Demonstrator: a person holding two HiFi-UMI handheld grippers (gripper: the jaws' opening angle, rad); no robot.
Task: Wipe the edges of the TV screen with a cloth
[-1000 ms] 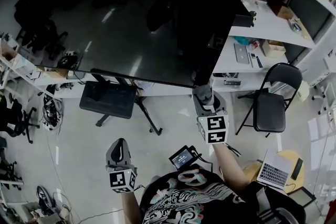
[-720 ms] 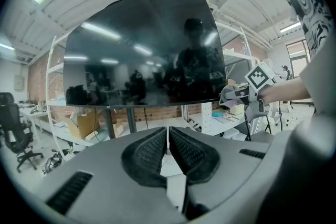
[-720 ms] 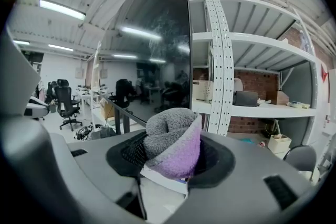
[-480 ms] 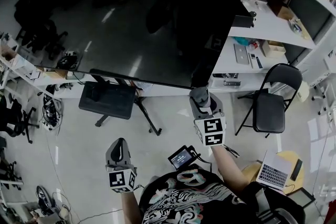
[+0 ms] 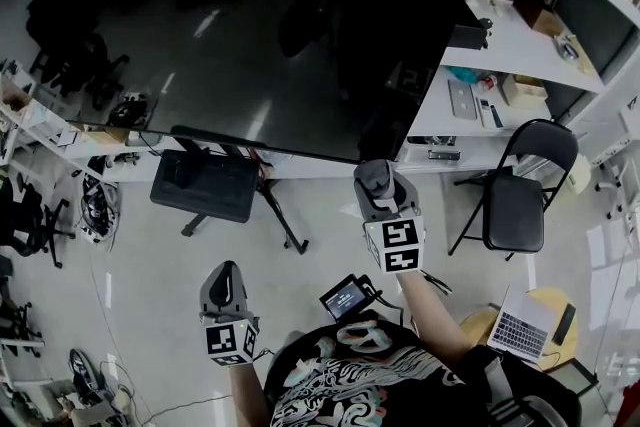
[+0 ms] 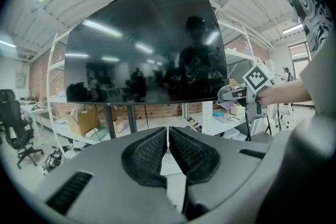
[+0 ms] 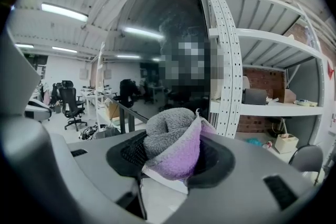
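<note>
Your left claw (image 6: 168, 132) is held low on your left side. Its two pads are pressed together with nothing between them, and it points at the TV screen (image 5: 250, 45) from well back. The screen is a large dark panel on a black stand (image 5: 205, 187) that rests on the floor, and it mirrors the ceiling lights and the room. Your right claw (image 7: 174, 150) is clamped on the cloth (image 7: 167, 131), a bunched grey and purple towel that bulges out above the pads. In the head view this claw sits just under the screen's bottom edge, close to its lower right corner. Whether the cloth touches that edge can't be told. Right of the screen stands a white shelving unit (image 5: 520, 45) with small items on it and a black folding chair (image 5: 515, 205) in front. An open laptop (image 5: 522, 333) lies on a round worktop (image 5: 548, 299) near your right elbow
</note>
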